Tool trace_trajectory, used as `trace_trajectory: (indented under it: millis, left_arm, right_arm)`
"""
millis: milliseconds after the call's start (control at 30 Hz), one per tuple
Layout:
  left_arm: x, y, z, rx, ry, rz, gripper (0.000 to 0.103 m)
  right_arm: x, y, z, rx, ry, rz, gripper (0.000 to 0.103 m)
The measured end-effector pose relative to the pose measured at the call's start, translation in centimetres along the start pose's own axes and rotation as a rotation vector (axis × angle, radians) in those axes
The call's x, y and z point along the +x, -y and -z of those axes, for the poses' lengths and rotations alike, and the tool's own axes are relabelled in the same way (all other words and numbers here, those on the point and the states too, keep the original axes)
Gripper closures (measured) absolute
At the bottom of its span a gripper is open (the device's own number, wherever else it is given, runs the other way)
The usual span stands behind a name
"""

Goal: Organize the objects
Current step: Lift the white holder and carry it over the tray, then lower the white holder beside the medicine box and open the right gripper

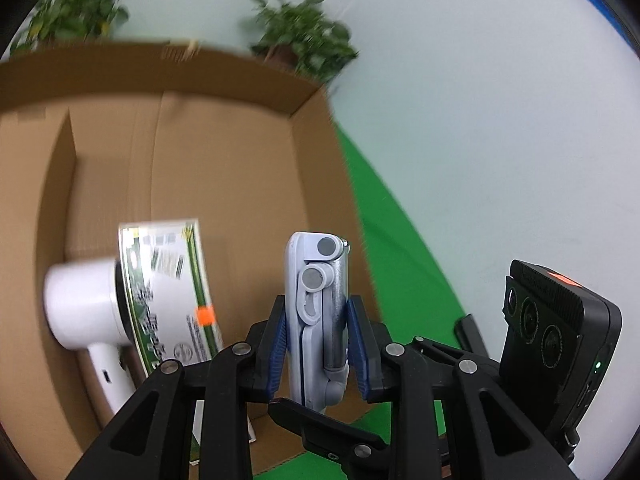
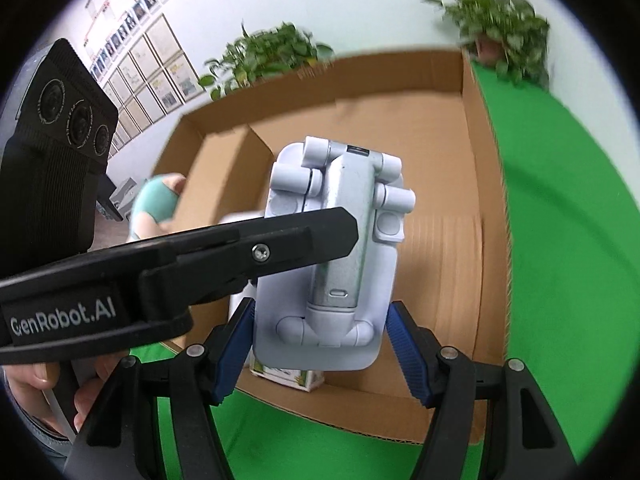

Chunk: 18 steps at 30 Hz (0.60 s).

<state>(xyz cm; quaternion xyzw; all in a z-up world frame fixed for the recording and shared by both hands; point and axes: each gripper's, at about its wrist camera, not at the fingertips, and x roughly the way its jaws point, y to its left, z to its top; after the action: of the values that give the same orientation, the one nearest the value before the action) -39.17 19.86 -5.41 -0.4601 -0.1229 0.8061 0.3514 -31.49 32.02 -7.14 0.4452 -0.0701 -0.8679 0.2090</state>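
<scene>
Carrying: both grippers, left gripper (image 1: 316,344) and right gripper (image 2: 320,344), clamped on folded phone stand (image 2: 332,256)
Next: lower into cardboard box (image 1: 248,152), beside hair dryer (image 1: 86,304)

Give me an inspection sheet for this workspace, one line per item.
Surface: green cloth-covered table, bare to the right of the box.
Job's things: open brown cardboard box; pale grey folding phone stand above it; white hair dryer and green-printed white carton inside.
Clutter: nothing seen.
Grippers: left gripper jaws clamp the stand's narrow sides; right gripper jaws flank its wide base, contact unclear.
Cables: nothing seen.
Surroundings: two potted green plants behind the box, pale wall, framed pictures at left.
</scene>
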Motion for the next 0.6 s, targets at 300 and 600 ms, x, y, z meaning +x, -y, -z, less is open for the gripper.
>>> trace_trajectory:
  millis: [300, 600]
  left_arm:
    - [4.0, -2.5, 2.1, -0.076, -0.074, -0.032, 0.078]
    - [5.0, -3.1, 2.9, -0.082, -0.106, -0.082, 0.079]
  right_arm:
    - [4.0, 2.6, 2.6, 0.055, -0.111, -0.04, 0.038]
    - [5.1, 2.2, 3.7, 0.043, -0.171, 0.01, 0.048]
